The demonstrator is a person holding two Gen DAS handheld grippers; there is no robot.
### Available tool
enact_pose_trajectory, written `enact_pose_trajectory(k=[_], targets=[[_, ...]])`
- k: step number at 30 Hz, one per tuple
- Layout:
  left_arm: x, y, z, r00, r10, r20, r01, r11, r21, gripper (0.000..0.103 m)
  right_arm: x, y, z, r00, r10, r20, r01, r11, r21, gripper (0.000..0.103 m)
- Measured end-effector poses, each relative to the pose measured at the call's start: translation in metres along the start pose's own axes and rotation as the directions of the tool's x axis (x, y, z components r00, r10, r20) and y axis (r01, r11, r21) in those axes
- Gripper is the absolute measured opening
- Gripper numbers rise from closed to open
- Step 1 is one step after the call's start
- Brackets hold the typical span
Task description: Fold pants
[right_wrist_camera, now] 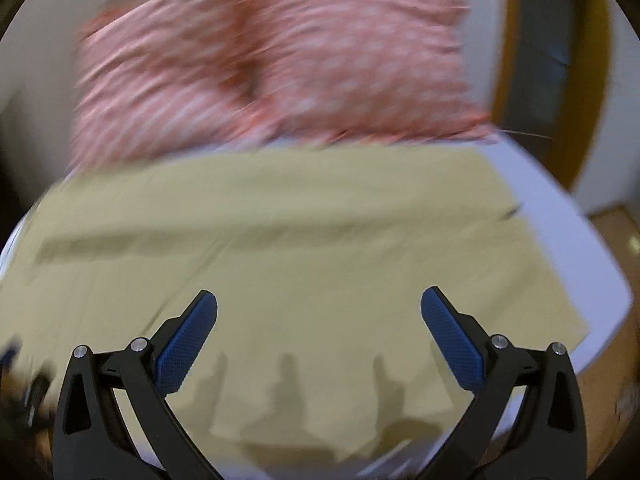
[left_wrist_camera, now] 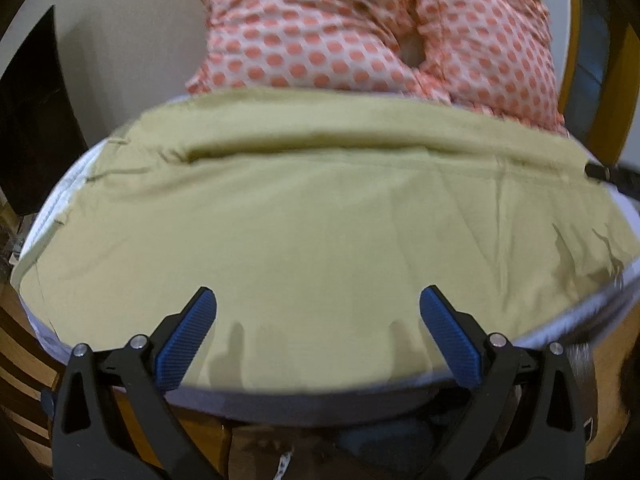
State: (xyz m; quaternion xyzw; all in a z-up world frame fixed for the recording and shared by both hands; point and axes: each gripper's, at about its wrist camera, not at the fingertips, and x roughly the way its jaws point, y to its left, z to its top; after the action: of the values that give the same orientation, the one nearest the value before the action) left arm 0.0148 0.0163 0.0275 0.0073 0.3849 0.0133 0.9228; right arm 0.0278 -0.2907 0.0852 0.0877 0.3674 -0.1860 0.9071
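Note:
Olive-green pants (left_wrist_camera: 320,216) lie spread flat across a white table (left_wrist_camera: 56,196), with a long fold ridge along their far side. My left gripper (left_wrist_camera: 318,300) is open and empty, hovering over the near edge of the pants. In the right wrist view the same pants (right_wrist_camera: 280,248) lie flat, their right edge ending short of the white table (right_wrist_camera: 568,240). My right gripper (right_wrist_camera: 319,304) is open and empty above the near part of the pants. The right wrist view is blurred by motion.
A heap of white cloth with orange dots (left_wrist_camera: 360,28) lies at the far side of the table, behind the pants; it also shows blurred in the right wrist view (right_wrist_camera: 280,60). A yellow wooden frame (left_wrist_camera: 568,40) stands at the back right. Wooden floor (right_wrist_camera: 616,232) lies beyond the table's right edge.

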Motion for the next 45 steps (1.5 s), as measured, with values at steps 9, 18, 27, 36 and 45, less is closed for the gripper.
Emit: enact_pose_trajectory(k=[9,18,27,36,45], targets=[[0.013,0.025,0.035,0.997,-0.056,0.061,0.061,0.995,-0.082,0.101,0.176,-0.107,0.133,0.939,-0.171,-0.297,0.306,0.809,0.502,0.072],[0.026,0.032,0.041,0.997,-0.024,0.079,0.030,0.997,-0.071,0.101,0.249,-0.103,0.165,0.849,-0.373,-0.375,0.519,0.720,0.461,0.081],[0.032,0.053,0.042,0.993,-0.100,0.069,0.109,0.984,-0.141,0.101,0.221,-0.132,0.140,0.968,-0.206,-0.141,0.250,0.807,0.535,0.002],[0.010,0.097,0.036,0.938,-0.286,0.197,0.335,0.897,-0.290,0.101,0.046,-0.175,0.041,0.957,0.149,0.248,-0.273,0.748,0.605,0.001],[-0.011,0.085,0.062,0.938,-0.250,0.238,0.297,0.936,-0.187,0.101,-0.007,-0.197,-0.069,0.963,0.252,0.101,-0.242,0.632,0.736,0.021]])
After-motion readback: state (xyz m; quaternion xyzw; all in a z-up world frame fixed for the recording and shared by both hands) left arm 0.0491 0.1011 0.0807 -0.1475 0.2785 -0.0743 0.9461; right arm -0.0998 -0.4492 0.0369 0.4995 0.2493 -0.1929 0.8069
